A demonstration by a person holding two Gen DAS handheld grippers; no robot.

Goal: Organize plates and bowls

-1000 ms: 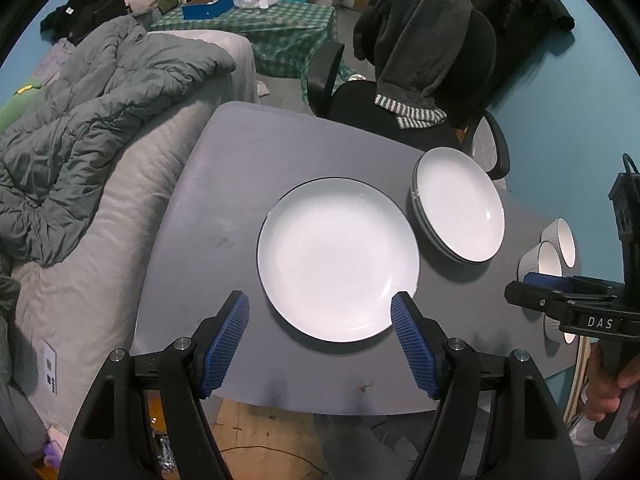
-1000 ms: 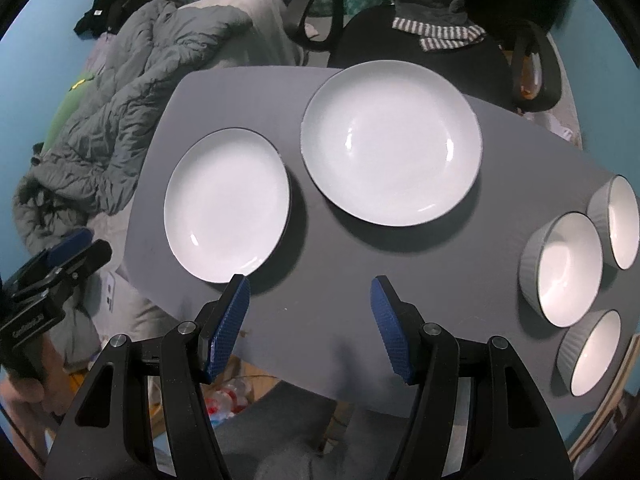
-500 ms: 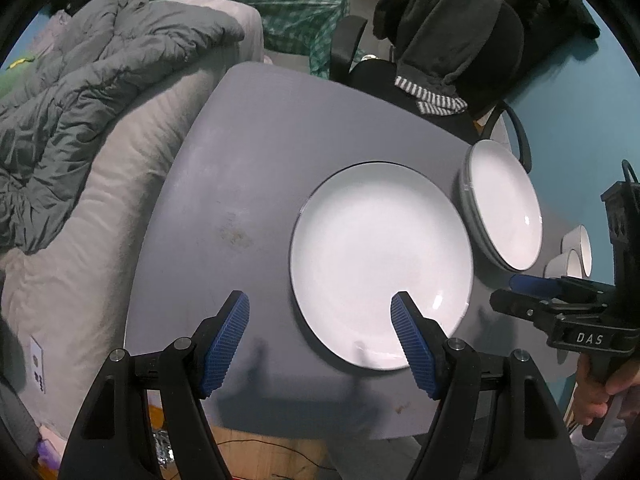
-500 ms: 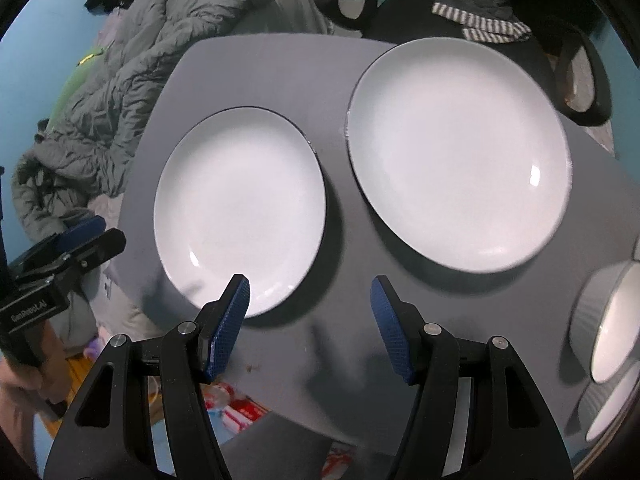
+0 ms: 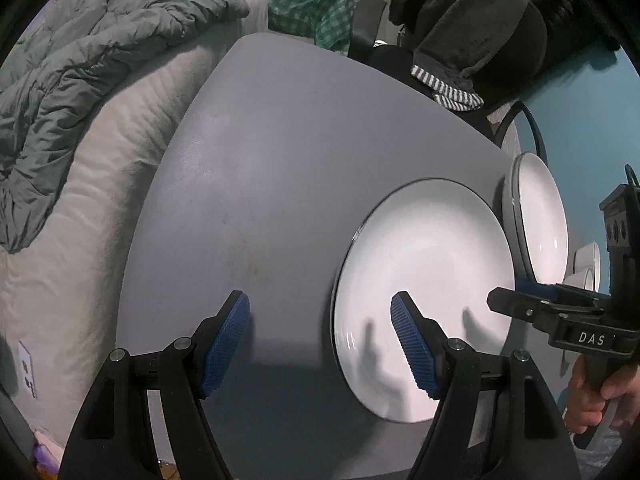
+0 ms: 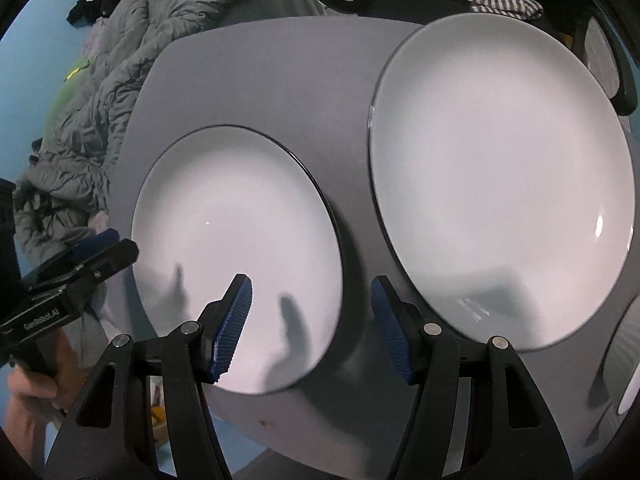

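Note:
A white plate with a dark rim (image 5: 424, 292) (image 6: 236, 264) lies near the front edge of the grey table (image 5: 280, 152). My left gripper (image 5: 320, 304) is open above the plate's left rim, one finger over bare table and the other over the plate. My right gripper (image 6: 311, 288) is open above the plate's right rim. Both cast finger shadows on the plate and hold nothing. To the right sits a larger stack of white plates (image 6: 500, 176) (image 5: 536, 216). Grey ribbed bowls (image 6: 624, 356) (image 5: 588, 264) stand at the far right edge.
A bed with a rumpled grey duvet (image 5: 80, 92) runs along the table's left side. Behind the table stands an office chair draped with dark clothing (image 5: 472, 40). A hand (image 5: 592, 392) grips the right tool. The table's front edge is close below both grippers.
Both grippers have come down toward the near plate, which now looks much larger. The left one has slid to the plate's left rim, the right one to its right rim. Jaw widths are unchanged.

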